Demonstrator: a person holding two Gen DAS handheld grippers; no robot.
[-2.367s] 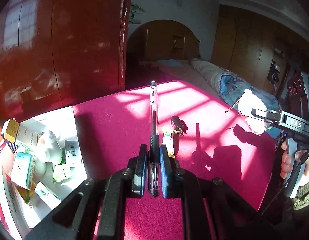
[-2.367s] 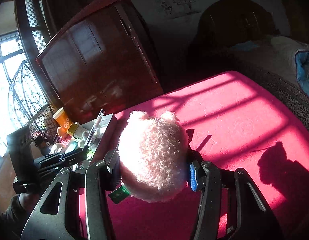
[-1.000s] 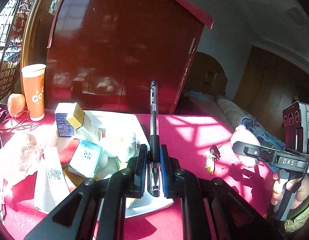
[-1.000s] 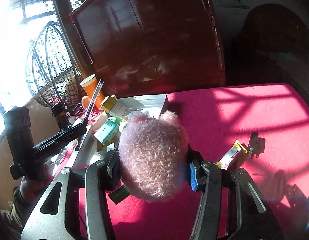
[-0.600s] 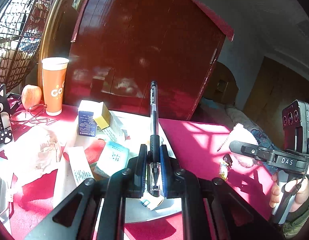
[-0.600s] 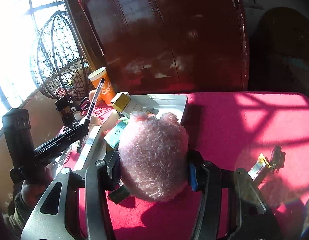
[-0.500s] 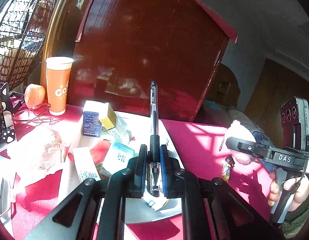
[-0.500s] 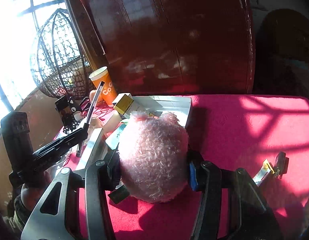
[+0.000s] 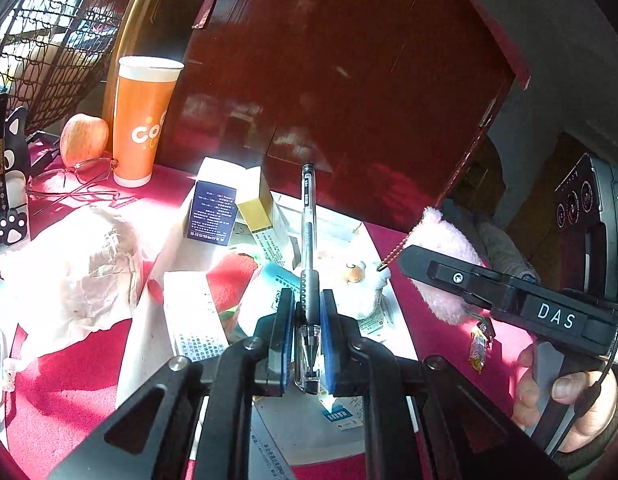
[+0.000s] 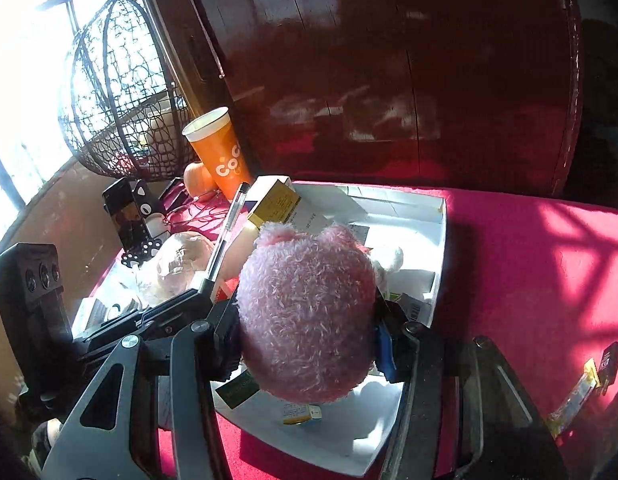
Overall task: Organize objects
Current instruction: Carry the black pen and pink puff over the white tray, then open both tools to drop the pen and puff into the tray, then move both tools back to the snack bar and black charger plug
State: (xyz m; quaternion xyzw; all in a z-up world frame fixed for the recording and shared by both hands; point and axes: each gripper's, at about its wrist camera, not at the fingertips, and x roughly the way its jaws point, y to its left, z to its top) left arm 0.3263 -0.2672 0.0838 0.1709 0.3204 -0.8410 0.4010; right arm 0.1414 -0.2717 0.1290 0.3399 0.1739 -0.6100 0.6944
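Observation:
My left gripper [image 9: 306, 334] is shut on a clear pen [image 9: 308, 236] with a black grip, which sticks straight out over a white tray [image 10: 440, 240] full of small boxes. The same pen [image 10: 225, 240] shows from the side in the right wrist view. My right gripper [image 10: 307, 344] is shut on a fluffy pink plush toy [image 10: 307, 312], which hangs above the tray's near half. In the left wrist view that plush [image 9: 445, 264] with its bead chain sits at the tray's right edge. A small white plush [image 9: 359, 284] lies in the tray.
An orange paper cup [image 9: 143, 120], an apple [image 9: 84, 140], glasses [image 9: 75, 180] and a crumpled bag [image 9: 85, 268] stand left of the tray on the red cloth. A dark red cabinet [image 9: 349, 92] rises behind. A yellow wrapper [image 10: 575, 396] and black plug [image 10: 608, 358] lie right.
Both grippers have swung left across the red table and now hang over the white tray. The wrapper and plug have slid off to the right. Both grips are unchanged.

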